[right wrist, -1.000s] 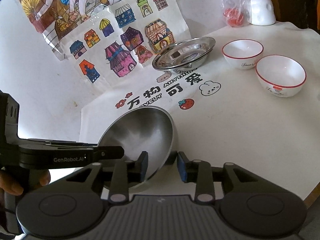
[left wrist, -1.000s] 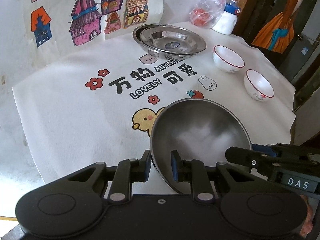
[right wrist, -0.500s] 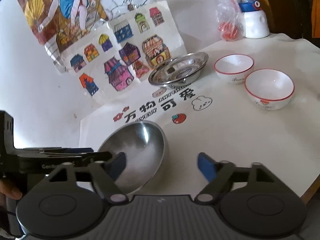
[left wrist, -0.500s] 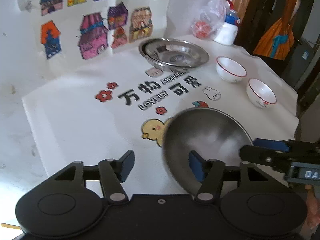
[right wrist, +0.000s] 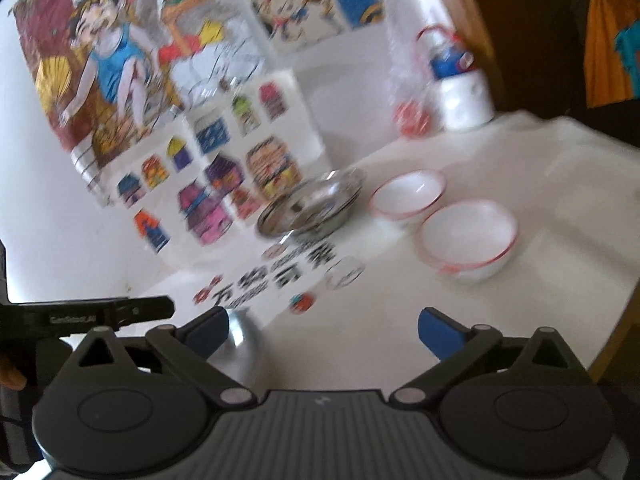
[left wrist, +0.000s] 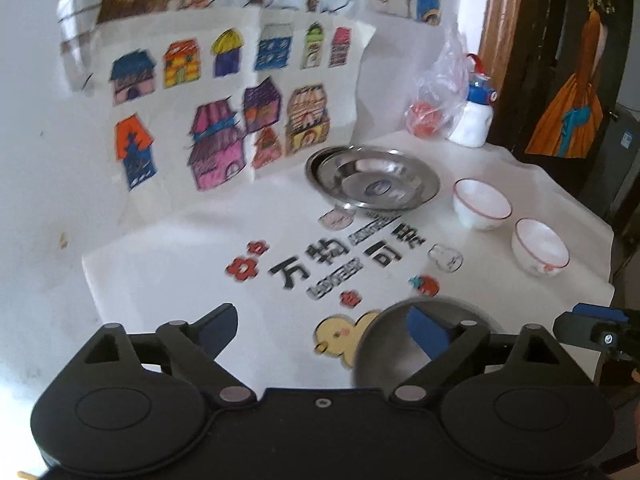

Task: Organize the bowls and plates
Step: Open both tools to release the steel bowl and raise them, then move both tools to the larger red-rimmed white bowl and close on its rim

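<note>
A steel bowl [left wrist: 390, 344] sits on the white printed cloth [left wrist: 168, 280] near its front edge, partly behind my left gripper's right finger; it also shows in the right wrist view [right wrist: 242, 344]. My left gripper [left wrist: 320, 330] is open and empty above the cloth. My right gripper [right wrist: 324, 328] is open and empty, the bowl beside its left finger. A steel plate [left wrist: 374, 182] lies at the back, also in the right wrist view [right wrist: 312, 208]. Two white red-rimmed bowls [left wrist: 482, 204] [left wrist: 540, 248] stand to the right, also in the right wrist view [right wrist: 408, 194] [right wrist: 466, 238].
A clear plastic bag [left wrist: 434, 108] and a white bottle [left wrist: 474, 114] stand at the back right corner. Coloured house drawings [left wrist: 224, 120] lean against the wall behind the plate. The table's edge [right wrist: 612, 344] runs close on the right.
Both grippers have let go of the steel bowl, opened wide and pulled back and up. The bowl now rests on the cloth.
</note>
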Demonstrator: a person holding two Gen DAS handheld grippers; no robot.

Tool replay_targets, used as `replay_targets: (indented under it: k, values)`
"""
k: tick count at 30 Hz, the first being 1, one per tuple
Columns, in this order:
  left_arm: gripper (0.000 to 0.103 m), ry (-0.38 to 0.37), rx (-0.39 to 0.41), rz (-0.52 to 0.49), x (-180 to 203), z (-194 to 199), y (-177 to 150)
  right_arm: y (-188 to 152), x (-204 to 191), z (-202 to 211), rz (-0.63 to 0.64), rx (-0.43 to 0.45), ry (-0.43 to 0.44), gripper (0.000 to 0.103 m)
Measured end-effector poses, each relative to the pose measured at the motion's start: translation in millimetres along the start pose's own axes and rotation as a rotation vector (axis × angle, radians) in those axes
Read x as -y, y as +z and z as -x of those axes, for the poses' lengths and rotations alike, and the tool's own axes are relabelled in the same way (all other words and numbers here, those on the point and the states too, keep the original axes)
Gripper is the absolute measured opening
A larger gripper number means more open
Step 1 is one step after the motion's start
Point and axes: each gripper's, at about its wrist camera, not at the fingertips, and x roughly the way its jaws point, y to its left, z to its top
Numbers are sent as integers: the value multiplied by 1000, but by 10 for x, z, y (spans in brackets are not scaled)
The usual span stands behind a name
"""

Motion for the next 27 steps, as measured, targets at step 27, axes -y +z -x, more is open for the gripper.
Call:
replay_targets:
  k: [27]
  values:
    - [102, -110, -166, -92, 1557, -1222, 673, 163, 1288, -343, -92, 144, -338, 103]
